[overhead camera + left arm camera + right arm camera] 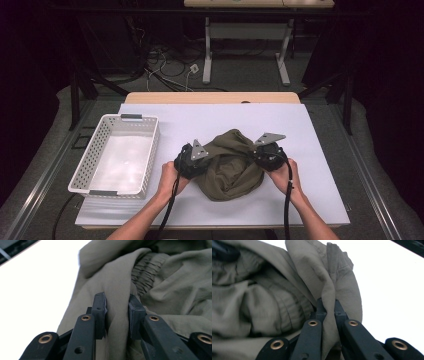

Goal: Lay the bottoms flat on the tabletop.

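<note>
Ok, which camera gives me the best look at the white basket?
The high view: the white basket sits whole at the table's left, beside the olive garment. The left gripper view and right gripper view look at cloth pinched in each pair of tongs and bright tabletop instead.

White perforated basket (116, 155) set on left part of white sheet (310, 145) — open side up, grey handles seen at both short ends; sheet laid over wooden table (210, 97); white-legged table (247, 30) and tangled cables (165, 65) seen on floor beyond — background kept dark
</note>
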{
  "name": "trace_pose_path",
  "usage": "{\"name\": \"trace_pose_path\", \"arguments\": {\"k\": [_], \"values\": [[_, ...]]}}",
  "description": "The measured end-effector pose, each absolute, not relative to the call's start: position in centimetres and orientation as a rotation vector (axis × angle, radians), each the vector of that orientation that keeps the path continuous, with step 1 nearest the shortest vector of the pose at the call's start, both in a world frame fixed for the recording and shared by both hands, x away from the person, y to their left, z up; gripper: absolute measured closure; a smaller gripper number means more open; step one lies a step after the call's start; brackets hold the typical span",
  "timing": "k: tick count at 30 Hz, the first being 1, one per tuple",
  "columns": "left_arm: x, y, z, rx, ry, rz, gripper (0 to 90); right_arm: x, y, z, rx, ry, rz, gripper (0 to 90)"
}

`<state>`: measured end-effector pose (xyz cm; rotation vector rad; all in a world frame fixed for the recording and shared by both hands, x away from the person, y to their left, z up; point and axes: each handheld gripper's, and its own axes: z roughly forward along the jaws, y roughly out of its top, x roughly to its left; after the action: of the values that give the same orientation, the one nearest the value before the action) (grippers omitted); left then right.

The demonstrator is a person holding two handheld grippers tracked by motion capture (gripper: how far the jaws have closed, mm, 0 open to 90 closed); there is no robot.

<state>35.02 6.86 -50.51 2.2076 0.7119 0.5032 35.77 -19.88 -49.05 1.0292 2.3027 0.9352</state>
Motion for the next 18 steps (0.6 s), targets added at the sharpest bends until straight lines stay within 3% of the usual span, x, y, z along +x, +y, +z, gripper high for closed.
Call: {"name": "trace_pose_path", "arguments": {"k": [5,10,13,18], "values": [[35.1,7.3,-50.6,2.218,0.733,0.493,71.6,35.0,-21.1,-48.9,1.075,2.307,0.901,88.2],[34.8,7.4,-51.2,2.247,0.743,0.46,68.4,35.4,-21.2,-51.6,1.121,2.429,0.78,84.2],[34.3,7.3,-50.8,2.246,0.751,0.47,59.6,35.9,-21.0,-52.1,1.116,2.45,0.788,73.3],[33.3,7.8,-48.7,2.19,0.773,0.482,36.8,35.7,-20.9,-50.7,1.043,2.415,0.874,46.2]]}}
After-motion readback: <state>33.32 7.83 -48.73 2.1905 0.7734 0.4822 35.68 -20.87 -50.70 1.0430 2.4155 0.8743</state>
